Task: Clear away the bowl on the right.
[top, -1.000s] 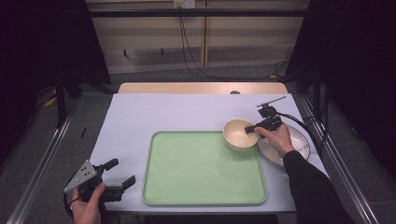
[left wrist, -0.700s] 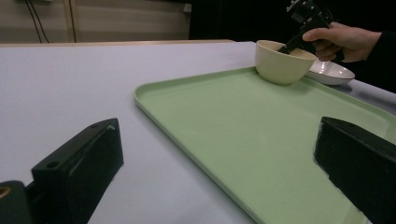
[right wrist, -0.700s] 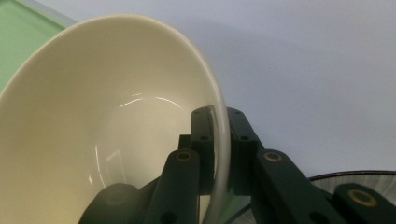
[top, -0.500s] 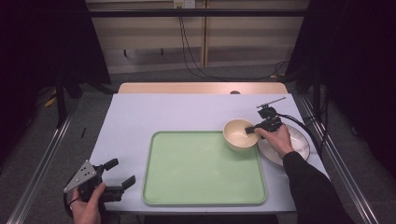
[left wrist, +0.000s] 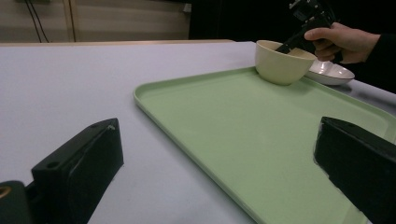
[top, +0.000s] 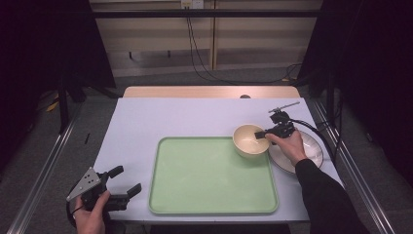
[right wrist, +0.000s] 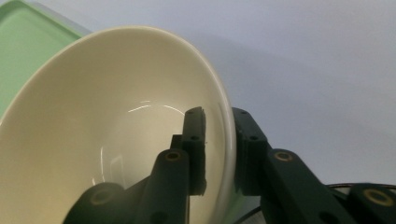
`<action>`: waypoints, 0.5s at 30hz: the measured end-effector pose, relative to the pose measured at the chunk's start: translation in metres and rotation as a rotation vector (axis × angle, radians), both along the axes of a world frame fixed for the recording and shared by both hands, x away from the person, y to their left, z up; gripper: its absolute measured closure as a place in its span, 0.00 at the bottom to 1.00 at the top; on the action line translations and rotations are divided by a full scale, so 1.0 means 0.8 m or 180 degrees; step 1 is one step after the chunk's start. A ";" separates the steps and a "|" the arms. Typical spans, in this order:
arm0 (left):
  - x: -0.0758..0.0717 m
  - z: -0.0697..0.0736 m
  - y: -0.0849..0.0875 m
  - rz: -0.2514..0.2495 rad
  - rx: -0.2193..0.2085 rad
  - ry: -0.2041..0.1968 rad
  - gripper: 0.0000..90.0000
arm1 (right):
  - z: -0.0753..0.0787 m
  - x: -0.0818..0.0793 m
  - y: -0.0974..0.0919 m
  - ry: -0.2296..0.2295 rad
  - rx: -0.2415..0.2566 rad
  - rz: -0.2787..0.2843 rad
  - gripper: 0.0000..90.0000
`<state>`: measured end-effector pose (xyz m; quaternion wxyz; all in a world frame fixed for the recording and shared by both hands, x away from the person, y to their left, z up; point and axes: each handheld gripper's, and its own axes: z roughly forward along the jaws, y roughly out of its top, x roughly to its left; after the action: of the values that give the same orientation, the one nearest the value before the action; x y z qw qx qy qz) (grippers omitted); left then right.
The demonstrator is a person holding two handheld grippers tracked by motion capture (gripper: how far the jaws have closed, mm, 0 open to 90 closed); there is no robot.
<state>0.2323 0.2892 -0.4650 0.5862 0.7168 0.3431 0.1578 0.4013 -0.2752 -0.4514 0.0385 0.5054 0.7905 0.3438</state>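
On the pale counter (top: pixel 170 117) the cream bowl (top: pixel 249 140) is sat on the green tray's (top: pixel 209 178) far right corner, its rim straddled by the right tool (top: pixel 261 134), whose jaws have just been eased apart, probably to drop it there, while the left tool (top: pixel 127 181) is kept spread and empty.

In the right gripper view the bowl (right wrist: pixel 107 135) runs off the left and bottom edges, and its rim hides part of each of the fingers (right wrist: pixel 195 140) astride it; whether they press the wall cannot be told. The plate (right wrist: pixel 369 191) is a sliver at the bottom right corner. In the high view the hand (top: pixel 291 146) covers part of the plate (top: pixel 311 151). The left gripper view cuts off the tray (left wrist: pixel 261 135) at right and bottom.
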 end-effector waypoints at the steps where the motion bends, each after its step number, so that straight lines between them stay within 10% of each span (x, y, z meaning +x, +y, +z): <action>1: 0.000 0.000 0.000 -0.0007 -0.0007 0.0000 0.02 | 0.001 -0.001 0.001 -0.0013 -0.0001 -0.0014 0.81; 15: 0.000 0.000 0.000 0.0009 0.0003 -0.0005 0.02 | 0.004 -0.002 0.000 -0.0184 0.0077 -0.0011 0.43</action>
<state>0.2321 0.2894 -0.4649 0.5858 0.7165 0.3436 0.1594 0.4000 -0.2756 -0.4481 0.0558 0.4970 0.7840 0.3677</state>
